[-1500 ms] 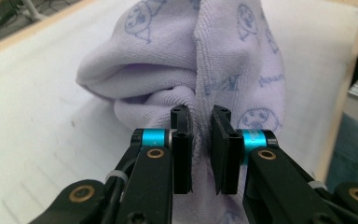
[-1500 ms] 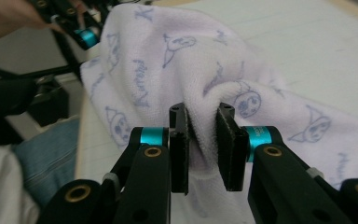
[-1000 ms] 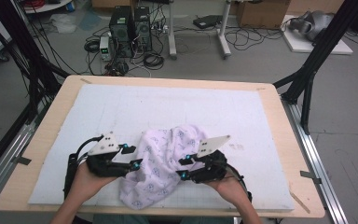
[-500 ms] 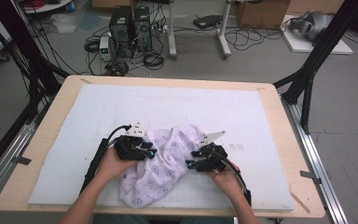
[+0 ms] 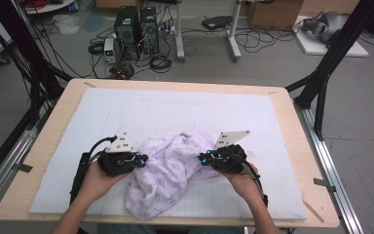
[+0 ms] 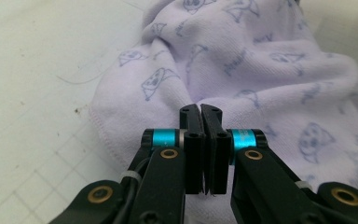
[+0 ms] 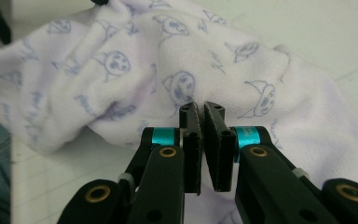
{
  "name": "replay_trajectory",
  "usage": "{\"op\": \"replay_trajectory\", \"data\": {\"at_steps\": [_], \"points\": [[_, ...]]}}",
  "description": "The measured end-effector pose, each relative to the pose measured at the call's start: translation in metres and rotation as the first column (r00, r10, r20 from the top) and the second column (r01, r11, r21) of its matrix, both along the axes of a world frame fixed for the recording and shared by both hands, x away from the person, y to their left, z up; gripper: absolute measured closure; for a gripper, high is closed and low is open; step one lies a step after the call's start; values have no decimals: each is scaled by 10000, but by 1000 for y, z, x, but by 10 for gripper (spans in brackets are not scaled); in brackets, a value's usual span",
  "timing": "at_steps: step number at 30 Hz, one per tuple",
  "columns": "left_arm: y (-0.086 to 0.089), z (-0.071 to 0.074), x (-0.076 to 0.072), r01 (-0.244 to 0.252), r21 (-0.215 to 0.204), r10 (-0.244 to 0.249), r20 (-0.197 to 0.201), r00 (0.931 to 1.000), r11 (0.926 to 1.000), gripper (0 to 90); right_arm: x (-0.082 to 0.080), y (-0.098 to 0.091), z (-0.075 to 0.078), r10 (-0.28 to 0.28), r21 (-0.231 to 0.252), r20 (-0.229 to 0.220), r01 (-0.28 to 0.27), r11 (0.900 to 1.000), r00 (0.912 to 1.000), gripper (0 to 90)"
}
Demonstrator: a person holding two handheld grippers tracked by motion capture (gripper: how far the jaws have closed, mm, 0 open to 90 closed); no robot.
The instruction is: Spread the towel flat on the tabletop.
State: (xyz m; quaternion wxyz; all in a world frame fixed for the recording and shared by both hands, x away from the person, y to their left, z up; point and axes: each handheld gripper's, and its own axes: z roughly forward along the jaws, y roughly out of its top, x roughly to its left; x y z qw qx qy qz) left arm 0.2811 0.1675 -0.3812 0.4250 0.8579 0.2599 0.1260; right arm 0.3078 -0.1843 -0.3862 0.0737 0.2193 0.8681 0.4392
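Both grippers have shifted since the earlier pictures: the left gripper (image 5: 141, 160) now sits at the left edge of the lilac cloth (image 5: 168, 175), and the right gripper (image 5: 202, 158) at its right edge, each with its grey plate turned up again. Their jaws have just been closing. In the left gripper view the left gripper (image 6: 200, 112) has its jaws pressed together with hardly a slit between them, right against the cloth (image 6: 261, 70); whether a fold is pinched at the tips is hard to make out. In the right gripper view the right gripper (image 7: 200, 109) is likewise nearly closed, the tips at the cloth (image 7: 135, 60), and a grip cannot be confirmed.

That cloth, printed with small cartoon faces, lies crumpled near the front middle of the white gridded mat (image 5: 175, 107), which covers a wooden table (image 5: 302, 146). Its folds hide its shape. Beyond the table, the grey floor holds computer towers (image 5: 136, 24), tangled cables and cardboard boxes (image 5: 272, 12).
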Motion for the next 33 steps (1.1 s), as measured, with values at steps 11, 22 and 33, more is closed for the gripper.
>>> {"op": "replay_trajectory", "data": {"at_steps": [11, 22, 33], "points": [[23, 5, -77, 507, -640, -519, -169, 9985, 9967, 872, -46, 5, -5, 1359, 36, -386, -1359, 9907, 9900, 857], [13, 8, -15, -163, -943, 215, 543, 9983, 9954, 608, -22, -34, -4, -478, -274, -10, 478, 9985, 9989, 633], [-3, -36, 46, -413, -240, 380, -1264, 9912, 9989, 656, 2, -29, -49, -1488, -1539, -1243, 1291, 9796, 9810, 612]]}}
